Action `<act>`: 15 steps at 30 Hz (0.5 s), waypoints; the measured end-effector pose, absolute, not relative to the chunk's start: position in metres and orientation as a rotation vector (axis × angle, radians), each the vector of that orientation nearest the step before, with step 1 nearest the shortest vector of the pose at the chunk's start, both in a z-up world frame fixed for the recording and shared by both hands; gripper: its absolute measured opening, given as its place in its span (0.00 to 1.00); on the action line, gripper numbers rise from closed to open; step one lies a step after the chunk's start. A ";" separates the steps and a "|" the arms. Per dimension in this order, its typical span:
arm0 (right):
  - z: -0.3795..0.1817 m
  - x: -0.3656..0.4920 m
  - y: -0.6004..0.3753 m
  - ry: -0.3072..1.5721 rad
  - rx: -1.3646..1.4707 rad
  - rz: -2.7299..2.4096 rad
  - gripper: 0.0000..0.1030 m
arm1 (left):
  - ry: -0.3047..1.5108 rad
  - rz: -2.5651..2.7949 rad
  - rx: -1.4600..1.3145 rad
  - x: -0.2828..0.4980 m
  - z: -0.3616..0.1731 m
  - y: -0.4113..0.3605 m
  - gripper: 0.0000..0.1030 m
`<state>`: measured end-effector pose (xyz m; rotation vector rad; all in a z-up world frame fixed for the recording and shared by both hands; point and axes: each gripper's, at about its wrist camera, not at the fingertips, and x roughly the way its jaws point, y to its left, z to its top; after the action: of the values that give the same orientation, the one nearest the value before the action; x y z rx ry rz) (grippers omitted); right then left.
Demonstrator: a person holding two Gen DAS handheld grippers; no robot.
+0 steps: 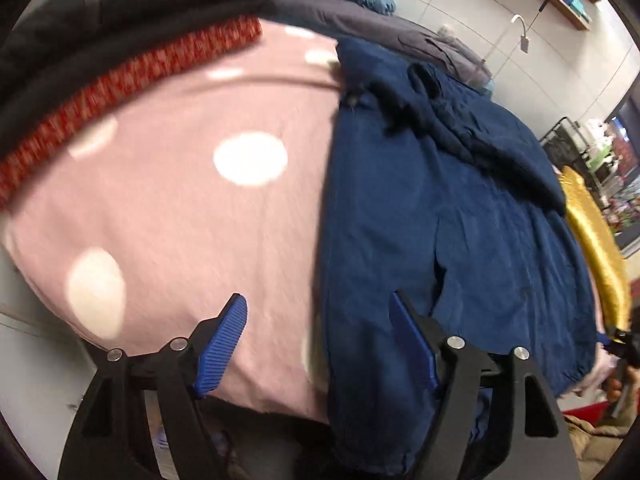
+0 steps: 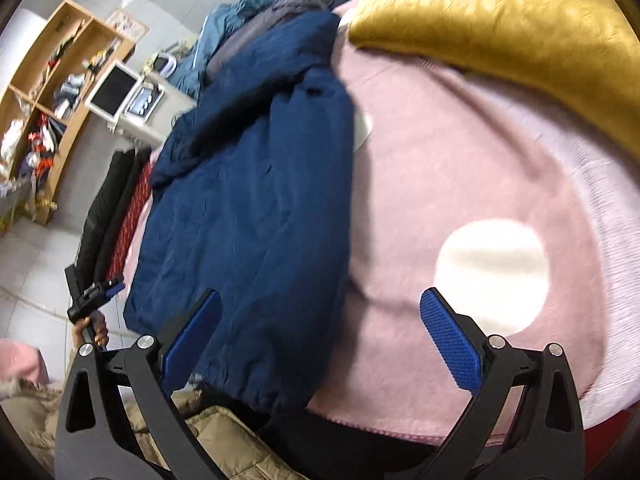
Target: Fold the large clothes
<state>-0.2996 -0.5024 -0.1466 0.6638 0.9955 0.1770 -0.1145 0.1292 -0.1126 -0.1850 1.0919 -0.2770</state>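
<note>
Navy jacket (image 1: 440, 240) lies folded lengthwise on the pink spotted blanket (image 1: 180, 200); left gripper (image 1: 320, 344) and right gripper (image 2: 320, 340) hover above, jaws spread, holding nothing.

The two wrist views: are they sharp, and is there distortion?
Left wrist view: strong fisheye bending, motion blur smears the pink blanket with white dots. Right wrist view: same bending, the folded navy blue jacket soft, the shiny golden cushion shows sheen.
</note>
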 end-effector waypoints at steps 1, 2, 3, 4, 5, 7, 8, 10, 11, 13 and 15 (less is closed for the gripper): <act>-0.150 -0.296 -0.496 1.016 0.653 0.185 0.92 | 1.106 -0.297 -0.196 -0.115 -0.117 0.129 0.69; -0.154 -0.295 -0.487 1.029 0.652 0.194 0.88 | 1.117 -0.317 -0.202 -0.116 -0.122 0.126 0.69; -0.159 -0.292 -0.479 1.047 0.656 0.212 0.85 | 1.126 -0.336 -0.207 -0.117 -0.126 0.122 0.69; -0.163 -0.290 -0.472 1.063 0.660 0.236 0.83 | 1.132 -0.351 -0.212 -0.118 -0.129 0.121 0.69; -0.166 -0.287 -0.466 1.074 0.658 0.255 0.83 | 1.133 -0.368 -0.221 -0.118 -0.132 0.119 0.69; -0.173 -0.282 -0.453 1.106 0.643 0.290 0.83 | 1.122 -0.419 -0.272 -0.121 -0.136 0.118 0.74; -0.180 -0.276 -0.446 1.133 0.635 0.297 0.83 | 1.126 -0.433 -0.300 -0.122 -0.140 0.118 0.77; -0.183 -0.275 -0.438 1.131 0.617 0.281 0.83 | 1.165 -0.432 -0.322 -0.123 -0.152 0.116 0.81; -0.181 -0.277 -0.437 1.130 0.617 0.284 0.83 | 1.184 -0.424 -0.302 -0.124 -0.158 0.112 0.81; -0.180 -0.276 -0.431 1.136 0.636 0.309 0.83 | 1.167 -0.409 -0.274 -0.131 -0.158 0.105 0.80; -0.181 -0.281 -0.424 1.146 0.634 0.336 0.83 | 1.165 -0.453 -0.301 -0.140 -0.158 0.101 0.79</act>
<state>-0.2812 -0.4243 -0.1809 0.6340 1.1463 0.3357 -0.1401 0.1007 -0.1577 -0.3007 1.1653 -0.4528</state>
